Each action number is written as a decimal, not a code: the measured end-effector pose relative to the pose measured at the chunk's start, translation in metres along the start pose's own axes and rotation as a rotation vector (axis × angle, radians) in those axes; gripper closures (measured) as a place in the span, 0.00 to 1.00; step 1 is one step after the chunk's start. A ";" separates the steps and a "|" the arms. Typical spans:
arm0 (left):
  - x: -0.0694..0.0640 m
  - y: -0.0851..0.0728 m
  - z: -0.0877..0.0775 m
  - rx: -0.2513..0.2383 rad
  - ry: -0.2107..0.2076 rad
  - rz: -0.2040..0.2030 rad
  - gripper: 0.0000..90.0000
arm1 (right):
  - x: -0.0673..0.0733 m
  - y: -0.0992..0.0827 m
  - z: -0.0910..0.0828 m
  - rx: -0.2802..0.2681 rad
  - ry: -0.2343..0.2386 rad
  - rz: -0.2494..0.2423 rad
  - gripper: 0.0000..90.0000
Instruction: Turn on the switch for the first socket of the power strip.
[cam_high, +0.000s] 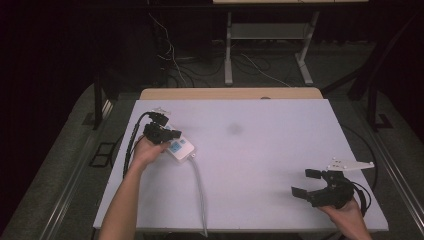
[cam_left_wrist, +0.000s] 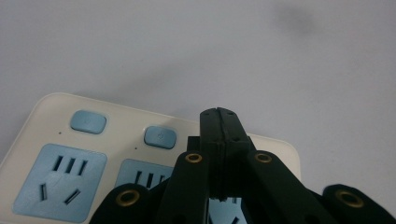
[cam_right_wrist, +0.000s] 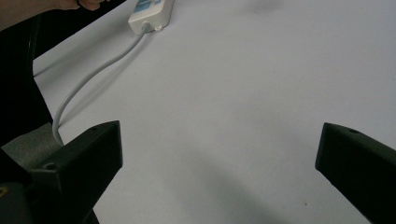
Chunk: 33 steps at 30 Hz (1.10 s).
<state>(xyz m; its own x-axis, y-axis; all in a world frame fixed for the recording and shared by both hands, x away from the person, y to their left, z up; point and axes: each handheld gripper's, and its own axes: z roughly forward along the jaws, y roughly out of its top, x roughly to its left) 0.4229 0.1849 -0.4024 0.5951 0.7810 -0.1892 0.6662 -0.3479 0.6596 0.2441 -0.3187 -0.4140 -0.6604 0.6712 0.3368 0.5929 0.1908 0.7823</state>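
A white power strip (cam_high: 180, 148) with blue sockets lies on the left part of the white table (cam_high: 260, 150); its grey cord (cam_high: 200, 192) runs toward the front edge. My left gripper (cam_high: 172, 135) hovers over the strip's near end, jaws pressed together with nothing between them. In the left gripper view the shut tips (cam_left_wrist: 219, 116) sit just above the strip (cam_left_wrist: 60, 154), close to two blue buttons (cam_left_wrist: 160, 137). My right gripper (cam_high: 306, 182) rests at the front right, jaws wide apart and empty. The right gripper view shows the strip (cam_right_wrist: 149, 11) and cord (cam_right_wrist: 93, 74) far off.
A faint dark smudge (cam_high: 234, 129) marks the table's middle. A wooden strip (cam_high: 230, 93) borders the far edge. Beyond it stand a metal desk frame (cam_high: 270, 45) and loose cables on the floor.
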 end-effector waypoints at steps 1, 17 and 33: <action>0.000 0.000 -0.002 -0.005 0.002 -0.001 0.99 | 0.000 0.000 0.000 0.000 0.000 0.000 0.00; -0.011 -0.002 -0.031 -0.064 0.016 0.009 0.99 | 0.001 0.000 0.002 0.010 0.001 -0.004 0.00; -0.021 -0.018 -0.065 -0.176 -0.034 -0.062 0.46 | 0.002 0.000 0.004 0.008 0.009 -0.009 0.00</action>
<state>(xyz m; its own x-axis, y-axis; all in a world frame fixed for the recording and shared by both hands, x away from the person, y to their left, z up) 0.3690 0.2082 -0.3626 0.5719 0.7794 -0.2559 0.6154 -0.2013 0.7621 0.2444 -0.3142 -0.4153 -0.6696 0.6632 0.3345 0.5909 0.2028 0.7808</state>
